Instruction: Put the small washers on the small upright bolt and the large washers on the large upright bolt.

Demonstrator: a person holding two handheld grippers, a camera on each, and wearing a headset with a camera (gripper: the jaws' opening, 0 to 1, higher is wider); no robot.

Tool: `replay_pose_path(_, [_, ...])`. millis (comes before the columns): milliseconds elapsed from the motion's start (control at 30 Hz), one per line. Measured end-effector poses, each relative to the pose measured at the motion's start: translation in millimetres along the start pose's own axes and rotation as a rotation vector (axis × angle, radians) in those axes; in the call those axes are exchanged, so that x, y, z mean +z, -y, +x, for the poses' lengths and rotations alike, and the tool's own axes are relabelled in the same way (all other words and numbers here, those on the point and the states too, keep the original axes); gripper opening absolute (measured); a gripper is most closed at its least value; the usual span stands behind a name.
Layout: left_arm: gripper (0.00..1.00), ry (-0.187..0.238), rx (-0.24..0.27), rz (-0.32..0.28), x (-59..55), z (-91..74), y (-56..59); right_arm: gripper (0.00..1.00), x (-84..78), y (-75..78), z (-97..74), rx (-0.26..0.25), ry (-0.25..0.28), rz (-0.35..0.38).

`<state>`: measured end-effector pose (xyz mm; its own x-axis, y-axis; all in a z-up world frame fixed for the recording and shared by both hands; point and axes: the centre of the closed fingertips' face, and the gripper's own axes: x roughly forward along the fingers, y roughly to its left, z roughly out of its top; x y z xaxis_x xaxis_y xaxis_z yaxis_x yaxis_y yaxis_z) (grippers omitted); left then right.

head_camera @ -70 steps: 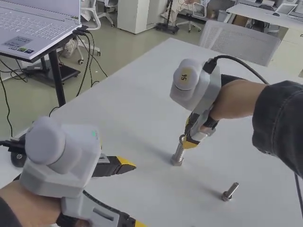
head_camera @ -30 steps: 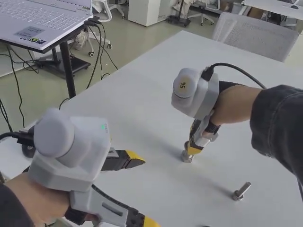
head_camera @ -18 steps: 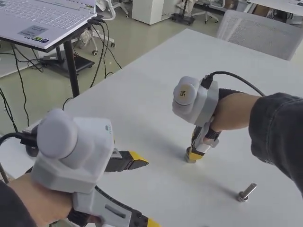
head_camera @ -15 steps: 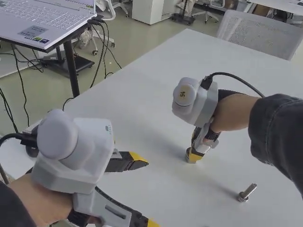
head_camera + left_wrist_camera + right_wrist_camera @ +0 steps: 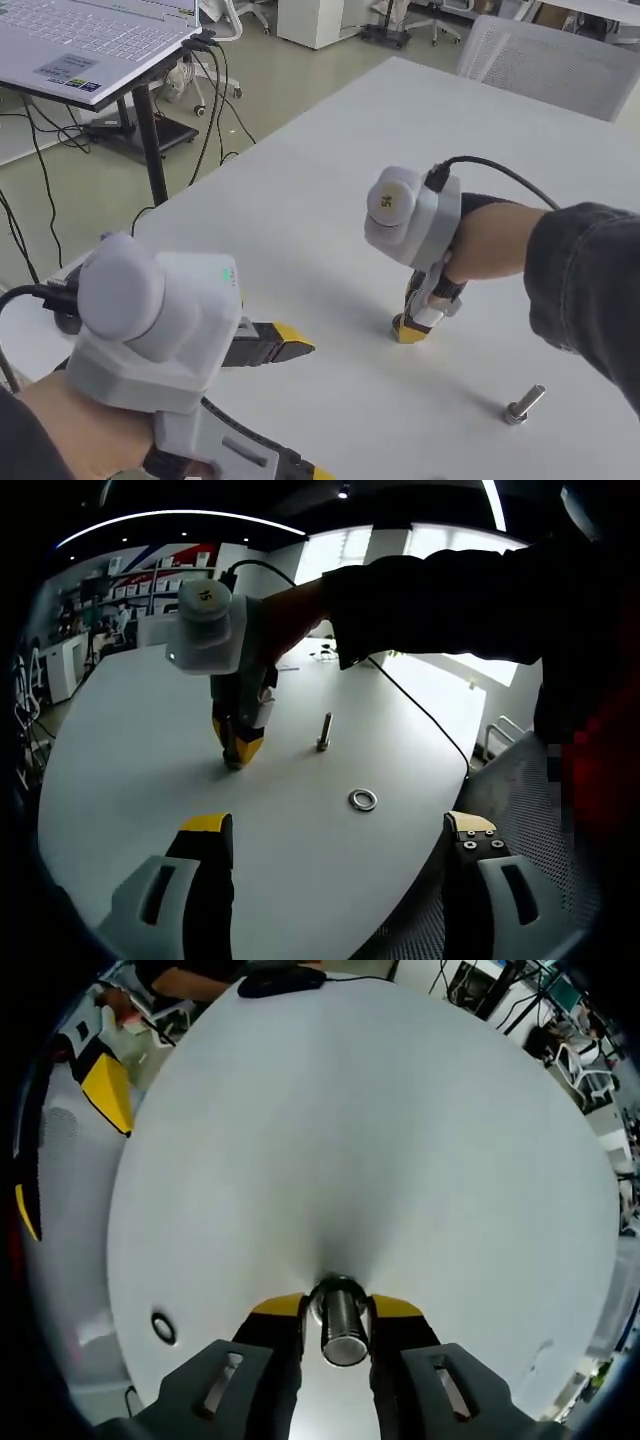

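The large bolt [image 5: 343,1325] stands on the white surface [image 5: 300,200]. The right hand-held gripper [image 5: 412,328] points straight down over it, jaws clamped on its shank. I can make out no washer on it. Near the large bolt, to its right and closer to the person, the small bolt [image 5: 521,403] stands on its head, bare too. One washer [image 5: 362,799] lies flat, farther from the large bolt than the small bolt is. The left hand-held gripper [image 5: 338,825] hovers well apart from the large bolt, jaws wide and holding nothing. I'd judge the job barely begun, with all the threading left to do.
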<state>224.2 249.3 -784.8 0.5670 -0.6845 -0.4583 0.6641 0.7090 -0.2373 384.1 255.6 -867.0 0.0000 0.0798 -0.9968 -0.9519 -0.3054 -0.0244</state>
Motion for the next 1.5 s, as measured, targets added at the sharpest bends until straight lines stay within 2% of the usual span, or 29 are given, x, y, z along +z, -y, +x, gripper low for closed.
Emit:
replay_pose_path(500, [0.86, -0.006, 0.004, 0.004, -1.5, -0.1, -2.8, 0.34, -5.8, 1.2, -8.8, 0.004, 0.046, 0.047])
replay_pose_path(733, [0.87, -0.008, 0.005, 0.005, -1.7, 1.9, -0.4, 0.41, -20.1, -2.8, -16.1, -0.012, 0.055, 0.074])
replay_pose_path(1033, [0.86, -0.013, 0.002, 0.01, -2.1, 3.1, 2.2, 0.42, -35.1, -5.8, -26.3, -0.027, 0.074, 0.116])
replay_pose_path(1233, [0.86, -0.013, 0.0, 0.014, -2.1, 2.9, 2.7, 0.43, -41.3, -7.7, -37.1, -0.04, 0.108, 0.141])
replay_pose_path(1333, [0.86, -0.016, -0.002, 0.015, -2.4, 3.1, 3.2, 0.43, -41.4, -15.3, -46.2, -0.046, 0.144, 0.161])
replay_pose_path(1400, [0.87, -0.021, -0.004, 0.02, -3.1, 3.3, 3.8, 0.43, -44.0, -13.9, -46.9, -0.05, 0.152, 0.167])
replay_pose_path(1500, [0.86, -0.02, -0.004, 0.02, -2.7, 2.9, 3.5, 0.43, -46.3, -20.4, -51.6, -0.056, 0.172, 0.178])
